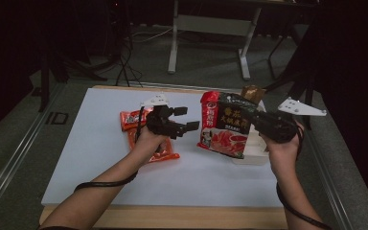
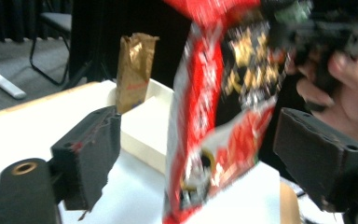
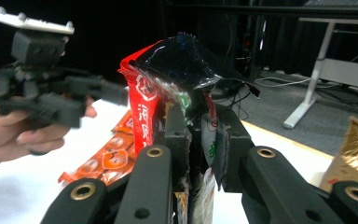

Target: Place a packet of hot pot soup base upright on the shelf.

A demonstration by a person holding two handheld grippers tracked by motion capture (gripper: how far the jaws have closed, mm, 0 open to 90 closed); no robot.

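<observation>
right tool (image 1: pixel 261 119) is clamped tight on the upper edge of the red and black sauce packet (image 1: pixel 225 125), jaws nearly together w/ the crumpled foil pinched between the pads (image 3: pixel 181 140). that top-edge grip lets the packet hang upright, so it's prob. easier to lower end-first into the white box (image 1: pixel 254 155) beneath it. the packet is in the air above the box's near-left corner, not resting on anything i can see.

left tool (image 1: pixel 184 120) is spread wide, holding nothing. in the left gripper view the packet (image 2: pixel 219 116) hangs between the two pads (image 2: pixel 91 154) w/ a clear gap on both sides, so the right tool alone carries it; looks like a handover or a steadying grip let go.

behind the left hand (image 1: pixel 148 139) an orange snack packet (image 1: pixel 165 154) lies flat on the white bench (image 1: pixel 100 163), prob. waiting its turn. a brown-gold bag (image 1: pixel 253 93) stands upright at the far end of the box, already packed by the look of it.
</observation>
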